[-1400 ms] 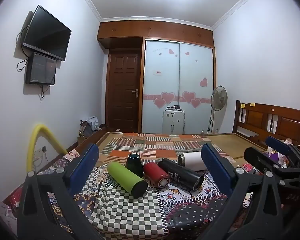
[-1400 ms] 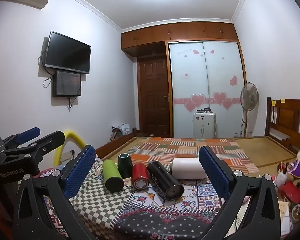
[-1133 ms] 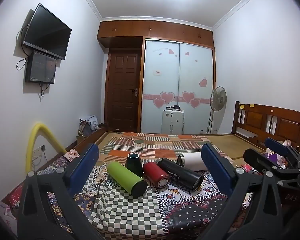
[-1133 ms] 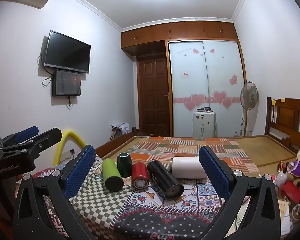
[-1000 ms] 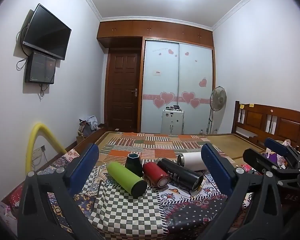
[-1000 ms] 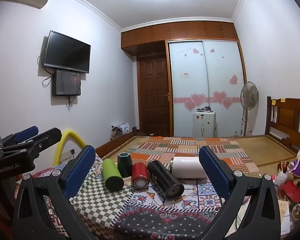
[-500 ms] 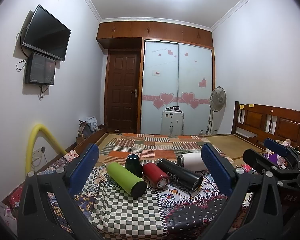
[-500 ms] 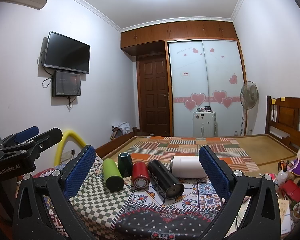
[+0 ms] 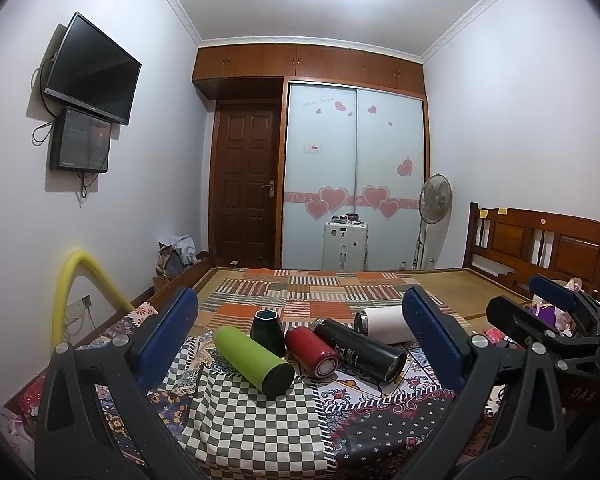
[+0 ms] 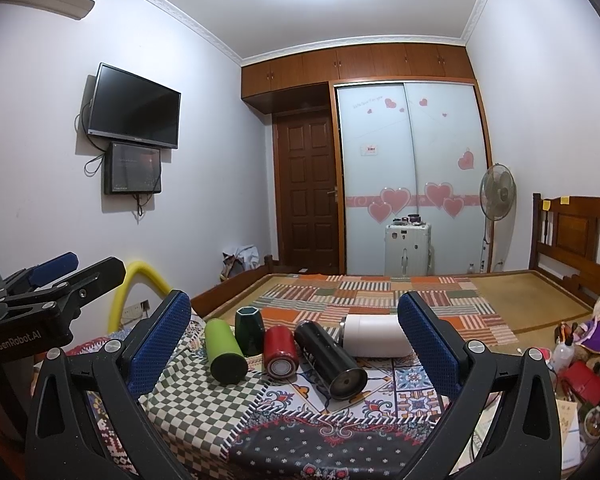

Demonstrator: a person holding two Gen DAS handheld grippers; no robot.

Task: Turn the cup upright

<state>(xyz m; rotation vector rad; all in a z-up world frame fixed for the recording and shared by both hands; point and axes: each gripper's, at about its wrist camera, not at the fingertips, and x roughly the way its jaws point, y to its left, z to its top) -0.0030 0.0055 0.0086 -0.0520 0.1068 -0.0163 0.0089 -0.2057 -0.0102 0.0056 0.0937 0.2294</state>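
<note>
Several cups lie on their sides on a patchwork cloth: a green cup (image 9: 252,361) (image 10: 223,350), a red cup (image 9: 312,350) (image 10: 280,351), a black cup (image 9: 360,349) (image 10: 330,358) and a white cup (image 9: 384,322) (image 10: 374,335). A dark green hexagonal cup (image 9: 267,331) (image 10: 250,330) stands behind them. My left gripper (image 9: 300,320) is open and empty, short of the cups. My right gripper (image 10: 294,316) is open and empty, also short of them.
The cloth-covered table (image 9: 252,432) stands before a bed with a striped quilt (image 9: 300,292) and wooden headboard (image 9: 540,248). A yellow foam tube (image 9: 72,284) is at left. Clutter with a red box (image 10: 584,378) lies at right.
Both views have shifted very slightly; the cups lie as before and both grippers stay open.
</note>
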